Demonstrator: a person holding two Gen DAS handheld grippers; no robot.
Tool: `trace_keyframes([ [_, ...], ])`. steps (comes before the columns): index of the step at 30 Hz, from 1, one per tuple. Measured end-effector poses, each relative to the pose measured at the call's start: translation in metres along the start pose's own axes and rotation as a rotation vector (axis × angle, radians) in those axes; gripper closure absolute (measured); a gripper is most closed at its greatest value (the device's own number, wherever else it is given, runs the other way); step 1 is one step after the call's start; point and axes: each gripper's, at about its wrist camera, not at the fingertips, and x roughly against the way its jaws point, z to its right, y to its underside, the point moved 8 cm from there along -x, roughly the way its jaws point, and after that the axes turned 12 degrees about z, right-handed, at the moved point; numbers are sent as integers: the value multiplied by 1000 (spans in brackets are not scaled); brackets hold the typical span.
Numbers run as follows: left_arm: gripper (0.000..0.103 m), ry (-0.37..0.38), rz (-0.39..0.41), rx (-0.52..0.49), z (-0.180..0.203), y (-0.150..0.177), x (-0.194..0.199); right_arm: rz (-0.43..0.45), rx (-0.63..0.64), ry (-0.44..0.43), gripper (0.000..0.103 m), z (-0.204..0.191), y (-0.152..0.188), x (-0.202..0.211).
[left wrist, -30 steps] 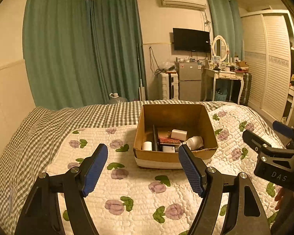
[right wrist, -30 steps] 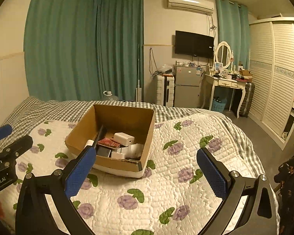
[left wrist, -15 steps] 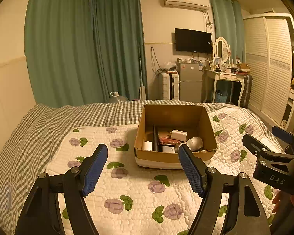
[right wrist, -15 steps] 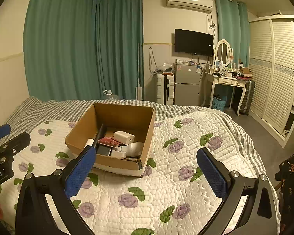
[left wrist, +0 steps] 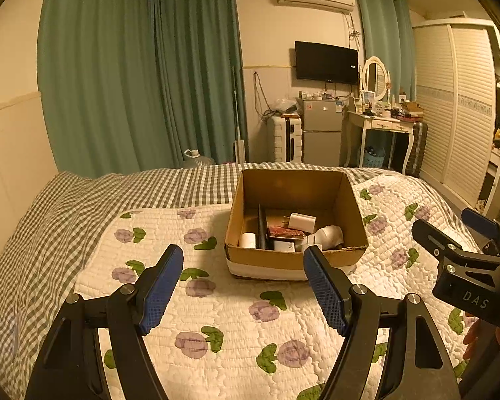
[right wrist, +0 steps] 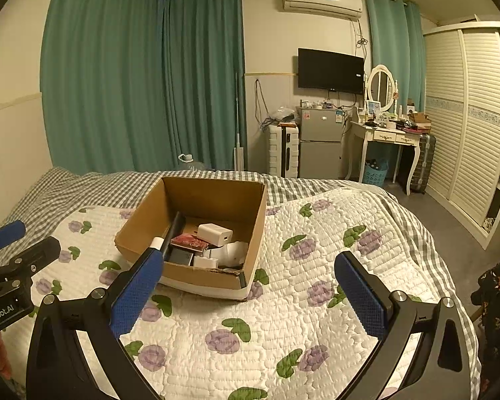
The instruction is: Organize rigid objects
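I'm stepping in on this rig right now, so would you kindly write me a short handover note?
Left gripper: open, holding nothing, above the quilt short of the box.
Right gripper: open, holding nothing, also above the quilt.
Cardboard box sits on the bed. Inside it lie a white charger, a red packet, a black stick, a white roll and other small items.
Done: no item lies loose on the quilt.
Left: the contents look jumbled; sorting them may remain.
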Motion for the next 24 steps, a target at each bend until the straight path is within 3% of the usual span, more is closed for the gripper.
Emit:
trace_keyframes([
  [24, 26, 16, 9, 1, 2, -2, 5, -2, 5, -6, 0, -3, 2, -1],
])
